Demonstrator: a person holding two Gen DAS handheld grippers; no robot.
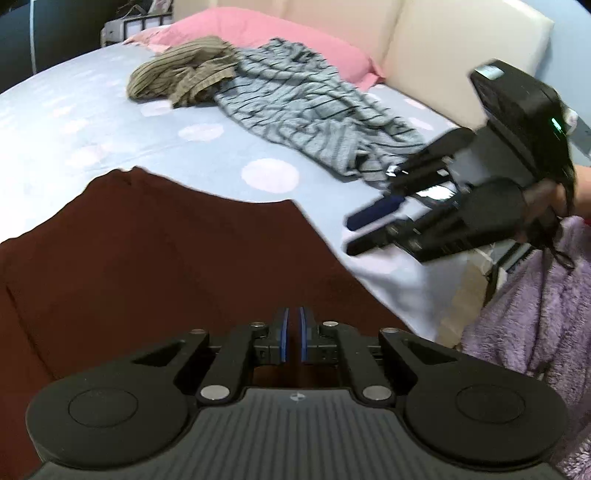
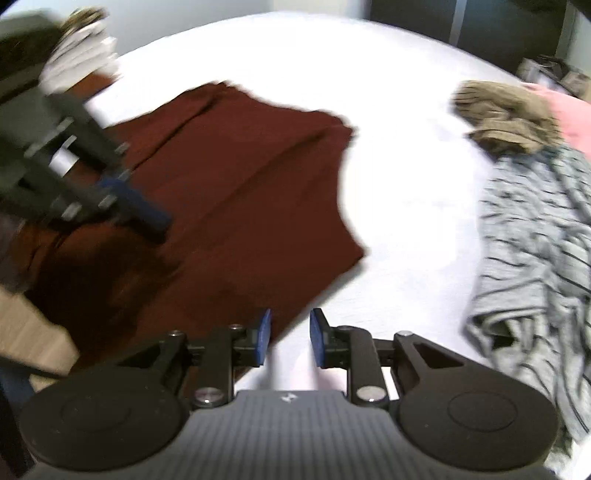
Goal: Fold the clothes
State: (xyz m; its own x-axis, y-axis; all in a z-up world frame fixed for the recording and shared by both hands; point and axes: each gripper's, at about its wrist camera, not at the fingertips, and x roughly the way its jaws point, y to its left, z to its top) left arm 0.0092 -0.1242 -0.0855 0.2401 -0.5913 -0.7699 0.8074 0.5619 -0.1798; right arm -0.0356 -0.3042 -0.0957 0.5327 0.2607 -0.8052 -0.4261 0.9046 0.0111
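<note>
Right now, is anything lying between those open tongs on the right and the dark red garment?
Nothing visible. The right tongs hover open at the dark red garment's near edge, over bare sheet. The striped grey garment lies off to the side.

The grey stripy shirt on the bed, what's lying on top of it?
A crumpled olive-brown striped garment lies over the far end of the grey striped shirt. Behind both sits a pink pillow. Whatever lies beneath the shirt is covered.
</note>
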